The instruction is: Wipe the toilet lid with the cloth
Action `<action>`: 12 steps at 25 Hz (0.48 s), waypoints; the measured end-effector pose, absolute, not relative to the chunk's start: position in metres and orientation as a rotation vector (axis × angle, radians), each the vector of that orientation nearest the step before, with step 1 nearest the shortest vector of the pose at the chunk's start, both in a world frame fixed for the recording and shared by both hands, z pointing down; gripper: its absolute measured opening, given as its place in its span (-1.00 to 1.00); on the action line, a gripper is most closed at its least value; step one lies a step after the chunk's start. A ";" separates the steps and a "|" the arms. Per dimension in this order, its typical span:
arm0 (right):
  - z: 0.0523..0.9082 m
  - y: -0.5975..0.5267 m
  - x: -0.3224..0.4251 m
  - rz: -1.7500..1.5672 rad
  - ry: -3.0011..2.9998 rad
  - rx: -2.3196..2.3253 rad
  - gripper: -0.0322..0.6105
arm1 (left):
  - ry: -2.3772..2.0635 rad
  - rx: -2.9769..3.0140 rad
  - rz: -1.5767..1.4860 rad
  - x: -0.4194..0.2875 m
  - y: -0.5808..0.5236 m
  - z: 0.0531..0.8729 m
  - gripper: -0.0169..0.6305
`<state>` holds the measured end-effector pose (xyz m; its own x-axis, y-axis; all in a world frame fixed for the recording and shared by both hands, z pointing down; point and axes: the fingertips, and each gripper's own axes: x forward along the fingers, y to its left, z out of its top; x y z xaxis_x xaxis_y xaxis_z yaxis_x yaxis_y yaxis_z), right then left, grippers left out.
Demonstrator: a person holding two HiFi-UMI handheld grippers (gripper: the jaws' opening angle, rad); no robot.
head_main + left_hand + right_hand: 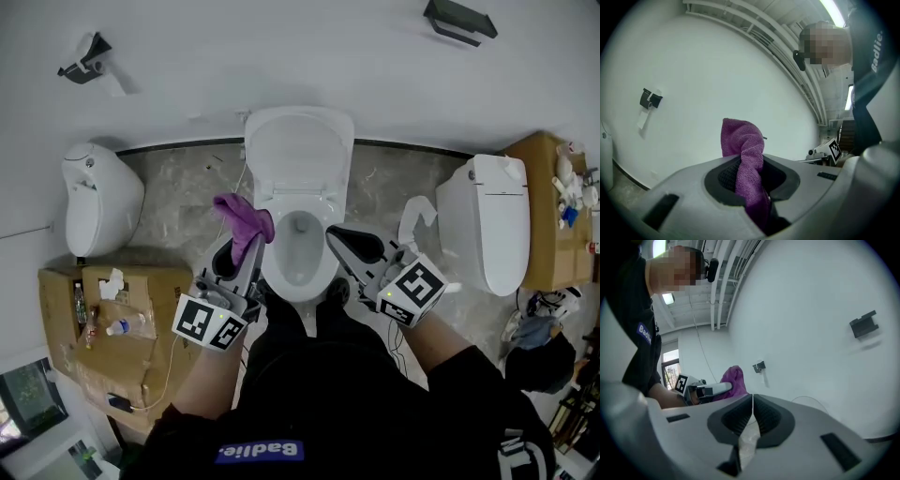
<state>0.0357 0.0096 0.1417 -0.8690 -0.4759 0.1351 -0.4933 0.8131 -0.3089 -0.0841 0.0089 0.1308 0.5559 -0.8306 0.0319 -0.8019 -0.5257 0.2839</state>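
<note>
A white toilet [298, 202] stands against the wall with its lid [298, 150] raised upright and the bowl exposed. My left gripper [246, 232] is shut on a purple cloth [242, 217], held just left of the bowl's rim. In the left gripper view the cloth [746, 159] bunches up between the jaws and sticks out above them. My right gripper [345, 238] hangs at the bowl's right side, shut with nothing in it [752, 401]. From the right gripper view, the cloth [732, 380] and the left gripper [701, 390] show beyond.
A second toilet [101, 195] stands at the left and a third one [492, 220] at the right. Cardboard boxes [112, 328] with small items lie at the lower left, another box [553, 206] at the far right. Two wall fixtures [86, 61] hang above.
</note>
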 end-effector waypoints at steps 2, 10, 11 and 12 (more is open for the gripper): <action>0.152 -0.003 0.036 0.516 -2.917 0.837 -0.80 | -1.354 2.519 -0.150 -0.092 -0.007 0.144 -0.70; 0.196 -0.063 0.042 0.468 -2.826 1.050 -0.80 | -1.298 2.524 -0.157 -0.110 -0.073 0.197 -0.70; 0.202 -0.071 0.044 0.458 -2.817 1.066 -0.80 | -1.295 2.527 -0.159 -0.110 -0.080 0.203 -0.70; 0.209 -0.079 0.046 0.448 -2.808 1.078 -0.80 | -1.296 2.531 -0.160 -0.109 -0.087 0.209 -0.70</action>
